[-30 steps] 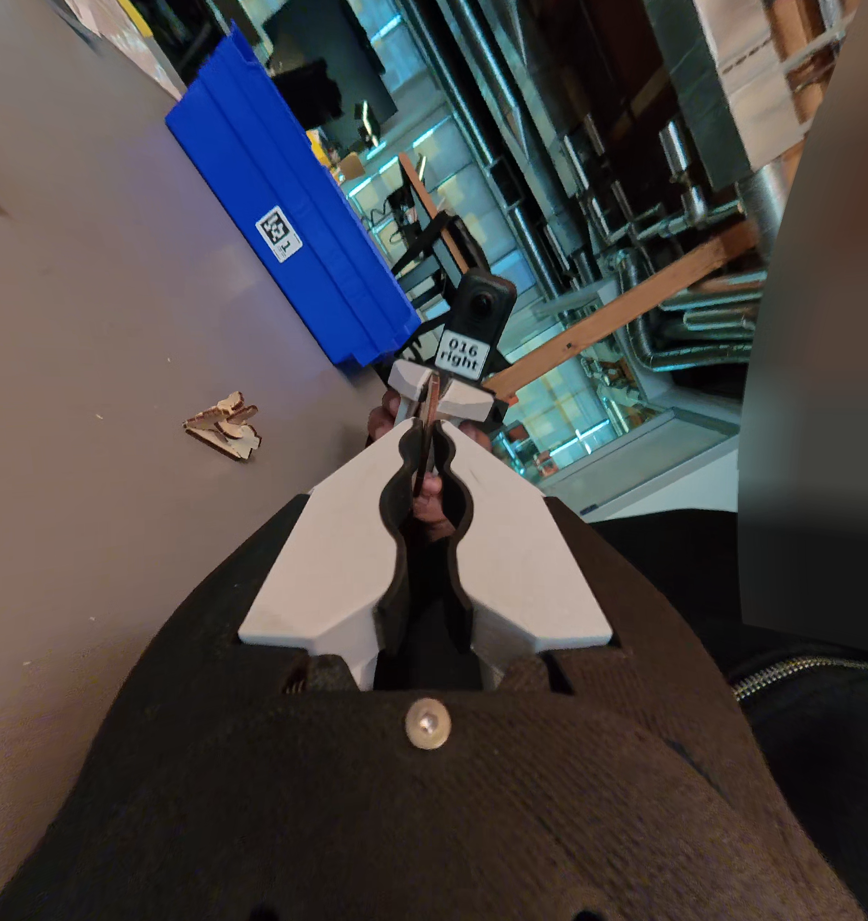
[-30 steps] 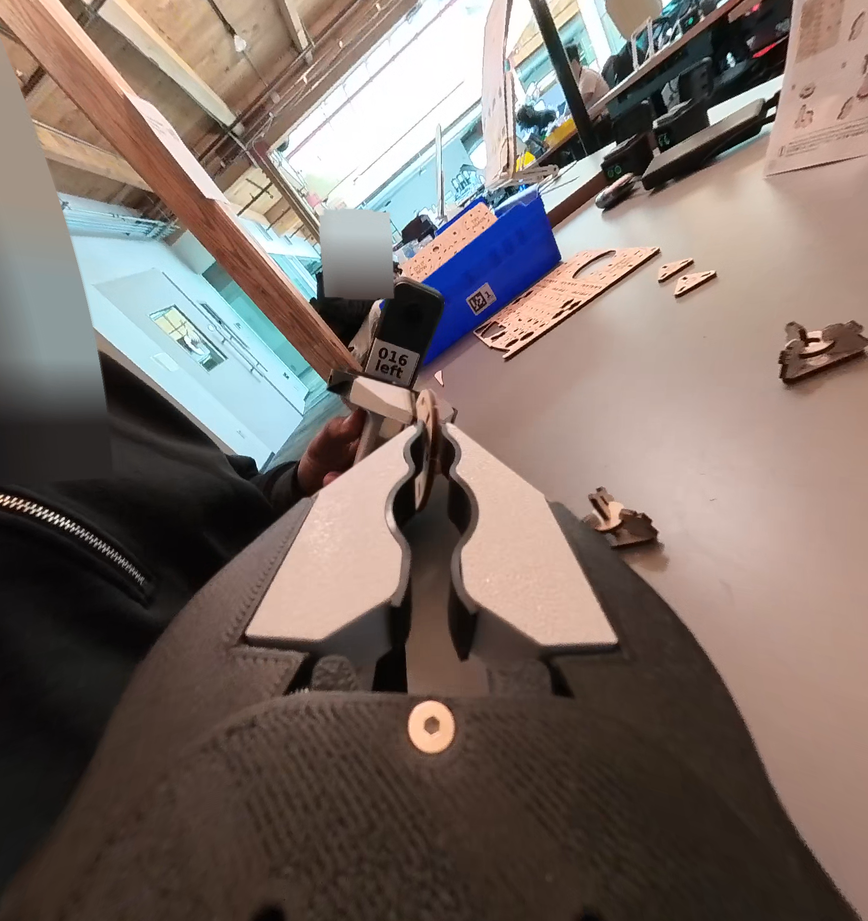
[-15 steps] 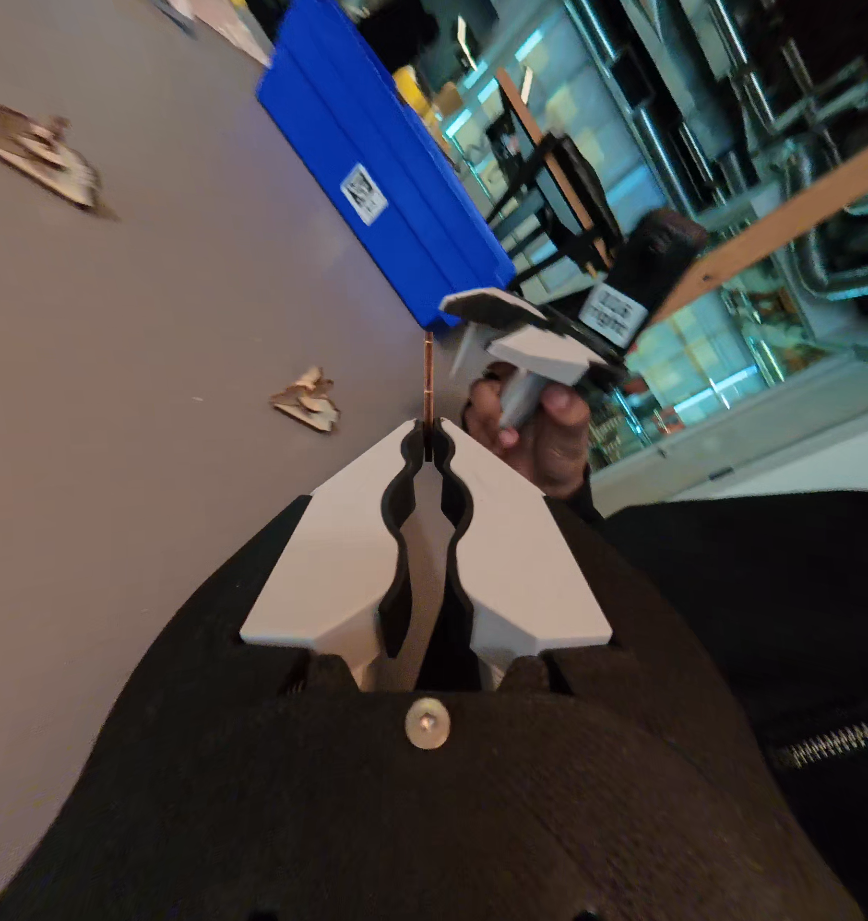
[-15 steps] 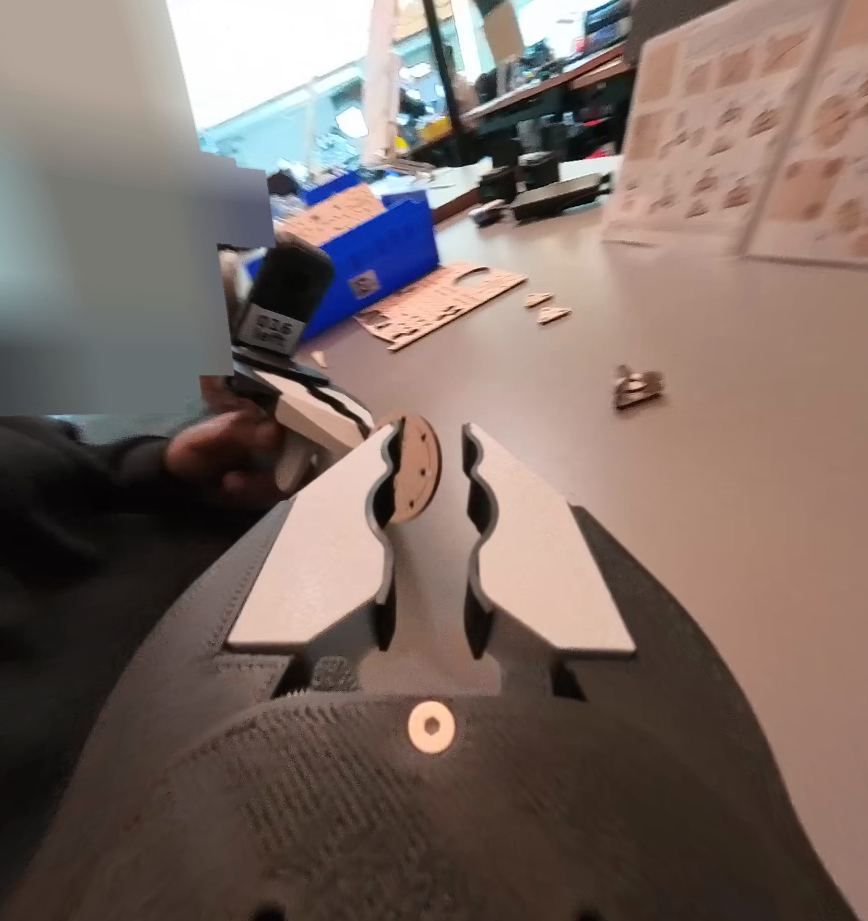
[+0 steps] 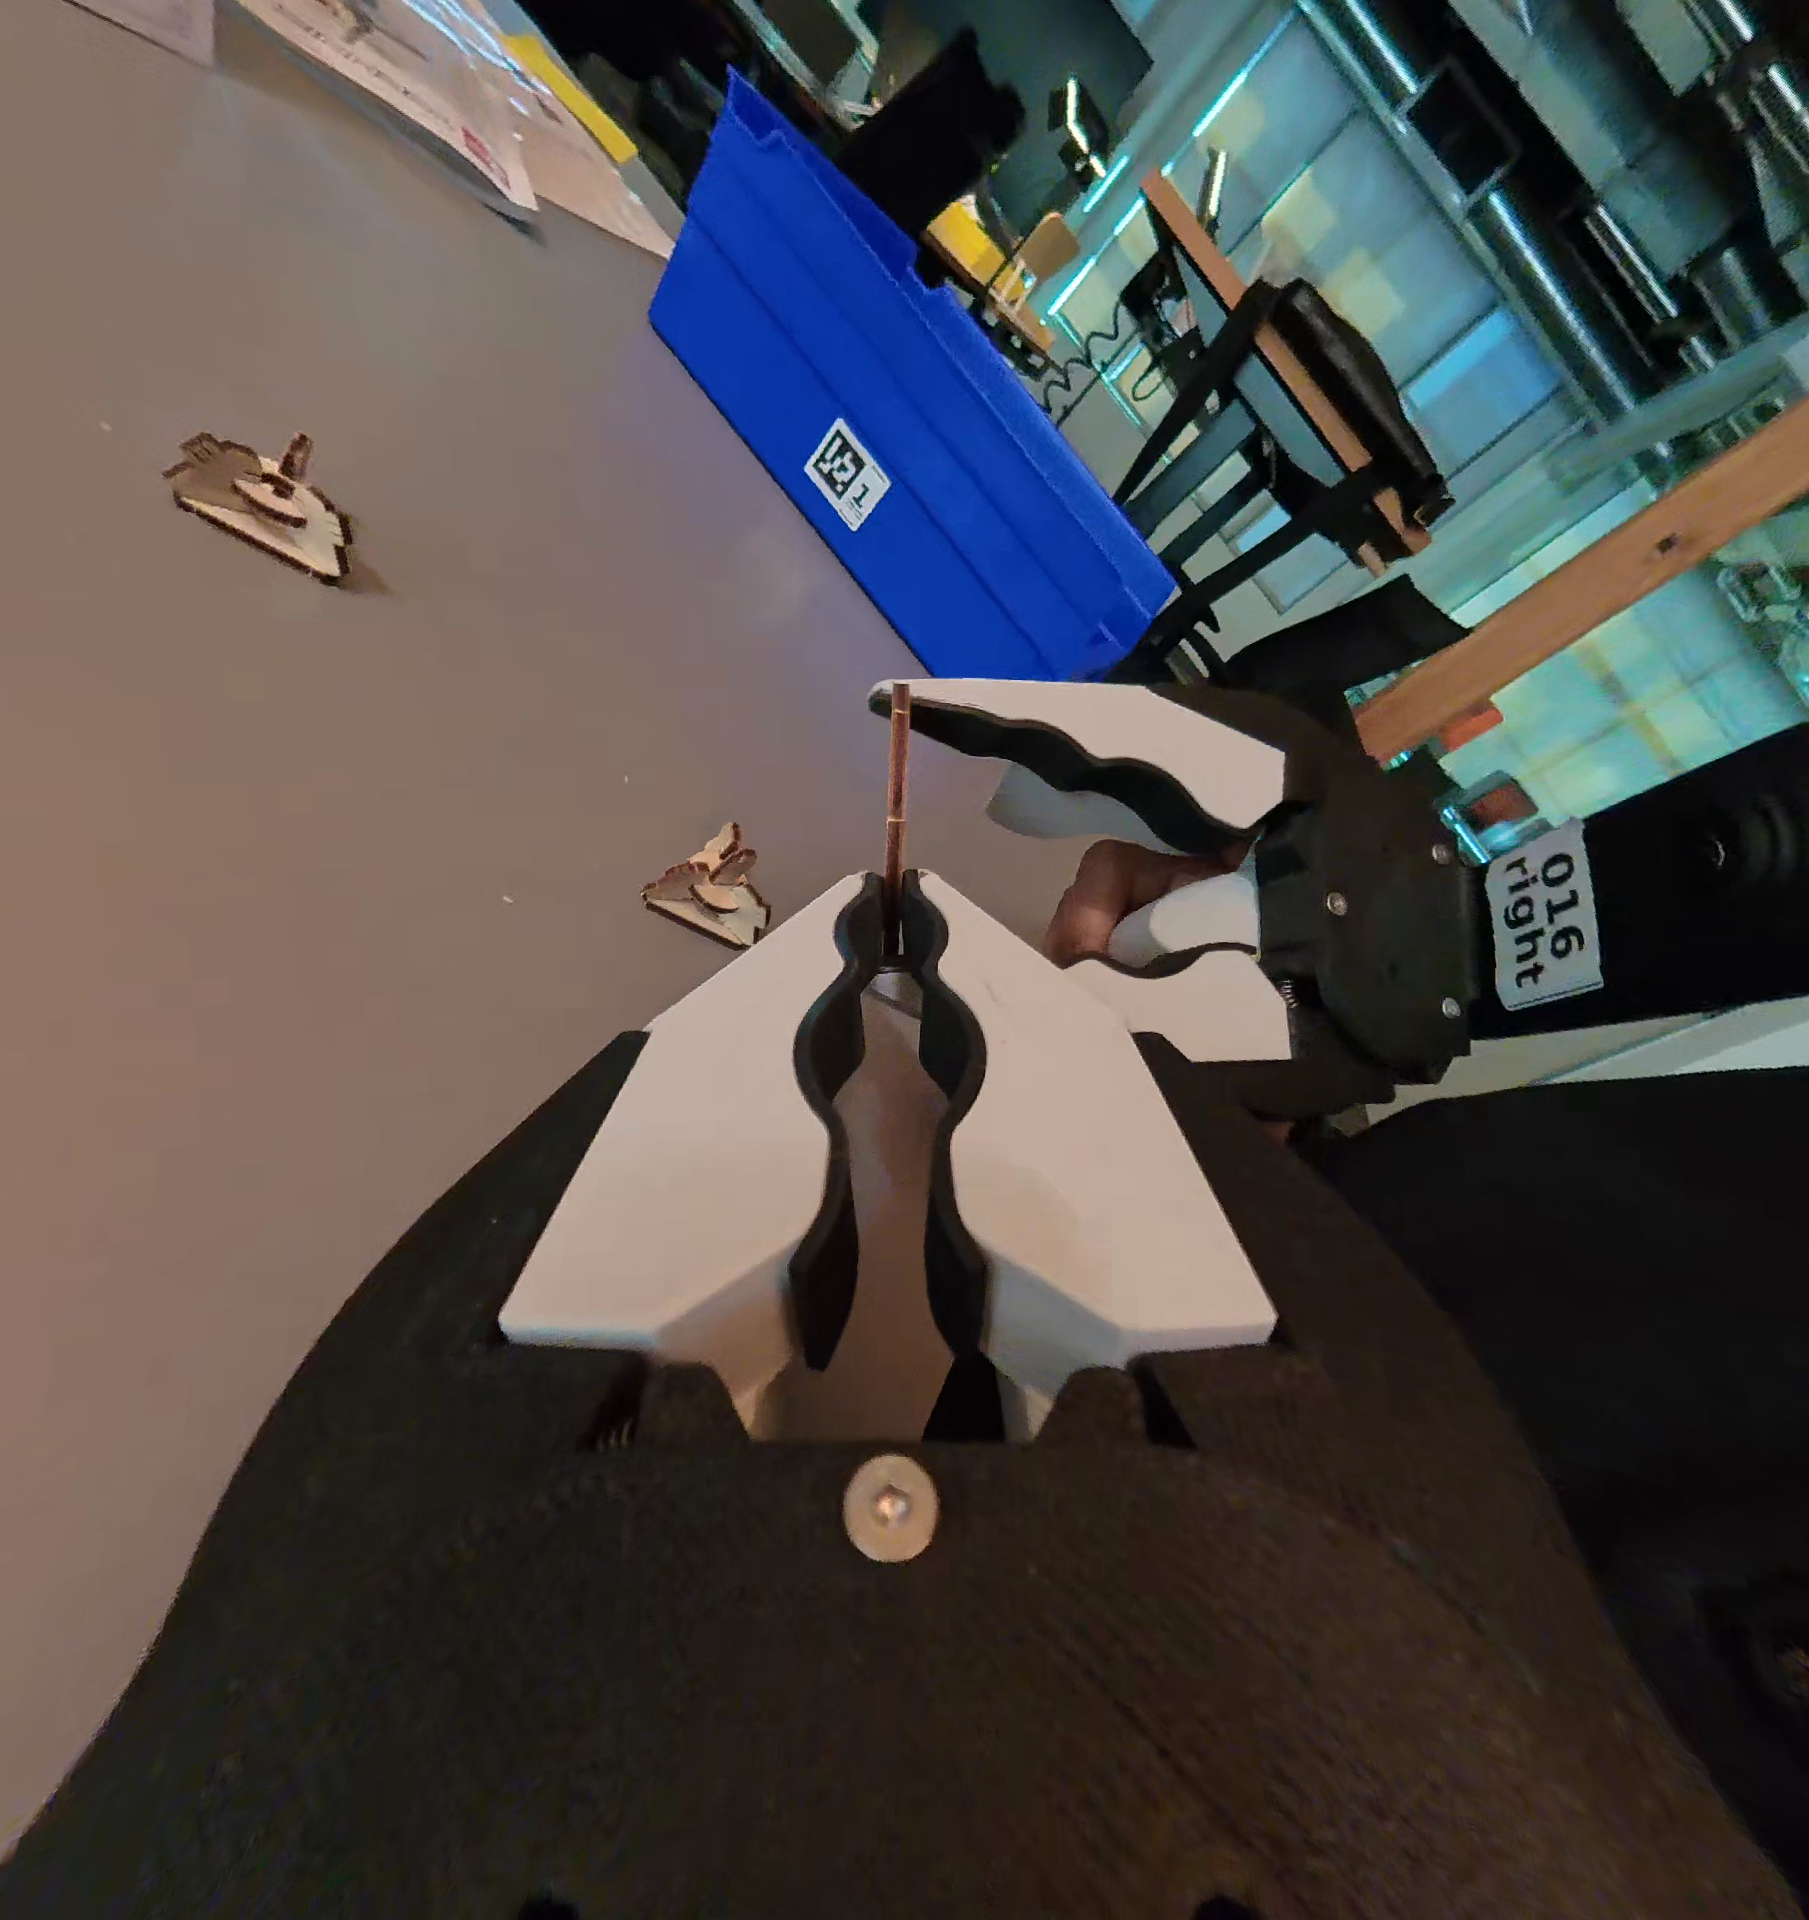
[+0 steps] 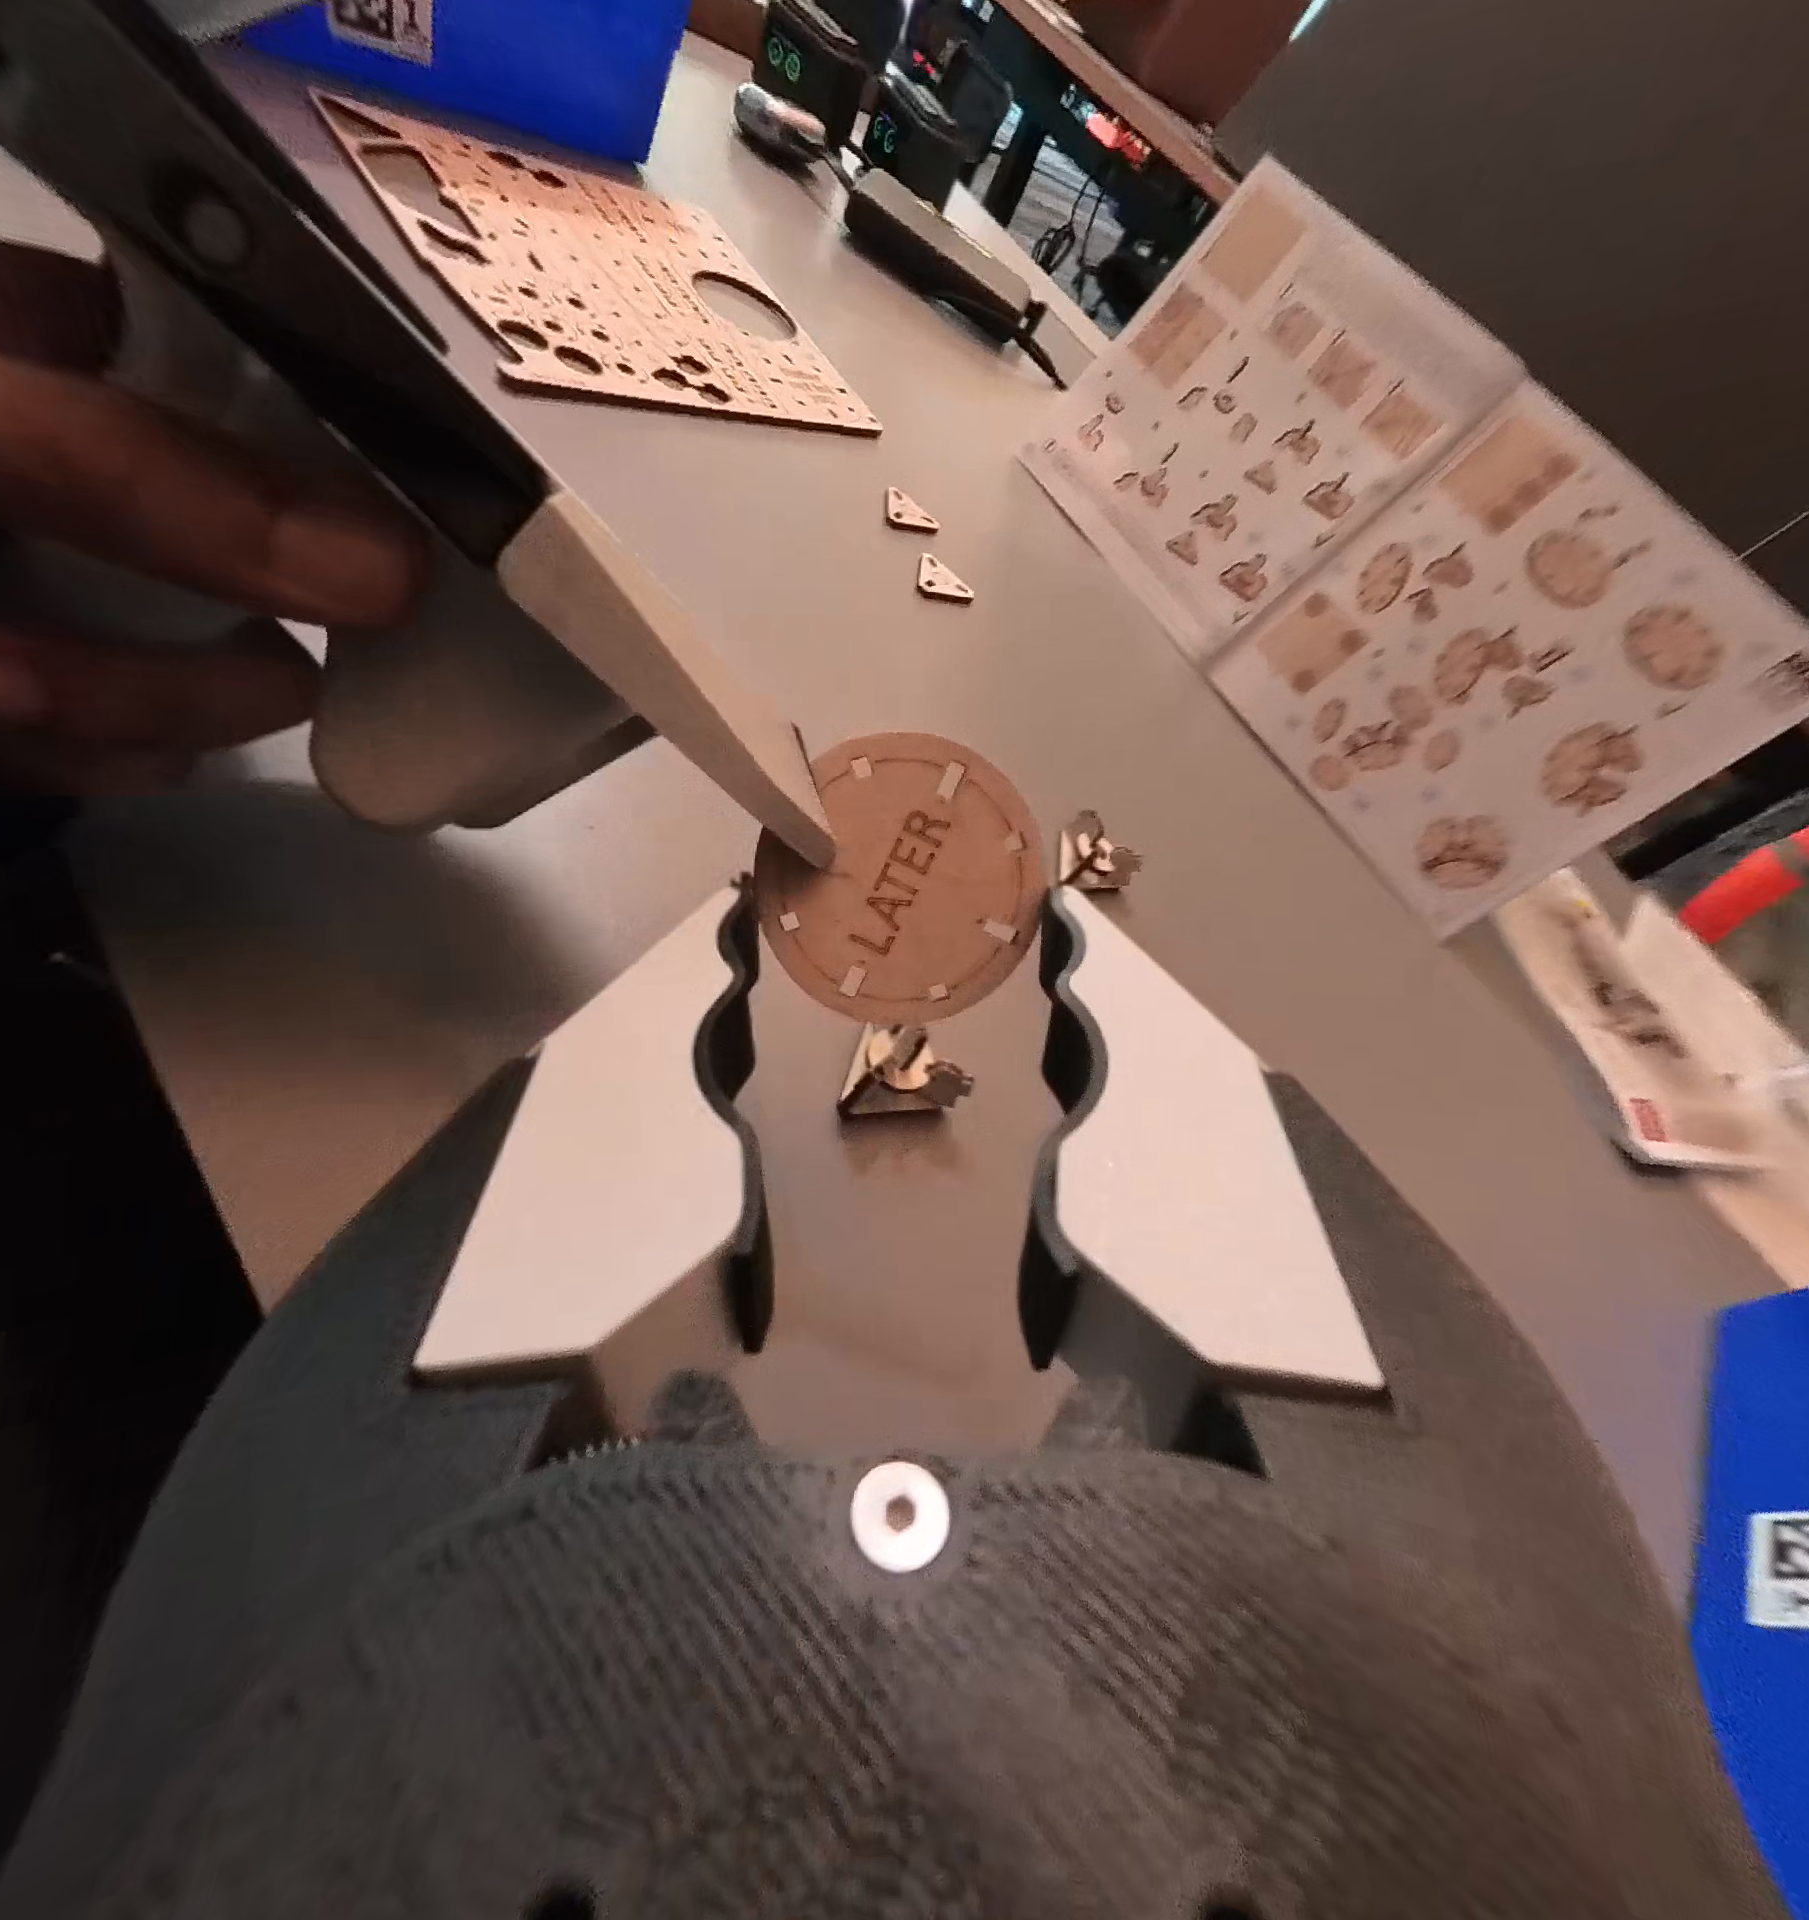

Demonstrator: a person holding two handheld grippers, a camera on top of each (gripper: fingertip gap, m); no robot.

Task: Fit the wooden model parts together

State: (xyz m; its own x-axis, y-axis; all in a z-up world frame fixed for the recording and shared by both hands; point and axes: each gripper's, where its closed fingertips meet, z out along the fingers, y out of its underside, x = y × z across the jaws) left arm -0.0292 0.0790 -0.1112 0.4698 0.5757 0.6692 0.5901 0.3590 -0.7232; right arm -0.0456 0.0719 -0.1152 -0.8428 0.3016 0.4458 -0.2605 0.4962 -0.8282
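My left gripper (image 5: 892,883) is pinched tight on one round wooden disc (image 6: 898,871), pads pressing both faces; it shows edge-on in the left wrist view (image 5: 895,790), standing up out of the tips, held above the table. My right gripper (image 6: 895,914) is wide open, the disc floating between its spread fingers with gaps either side, not gripped. In the left view the right gripper's upper fingertip (image 5: 915,707) sits right at the disc's top edge; contact can't be told.

Counts: one disc, engraved with lettering and small slots round the rim. Two small assembled wooden pieces: one near, just below the disc (image 6: 900,1081), one farther right (image 6: 1092,854). Two little wooden triangles (image 6: 910,511) (image 6: 944,578) farther off. One flat punched-out wooden sheet (image 6: 609,281) far left. Two blue bins with code stickers: one far (image 5: 910,436), one near right (image 6: 1783,1621). Printed instruction sheets (image 6: 1419,582) on the right.

Surface: plain grey table (image 5: 256,831), matte. Room: workshop, wooden beams (image 5: 1627,561), metal ducting, desks with dark devices at the far edge (image 6: 921,208).
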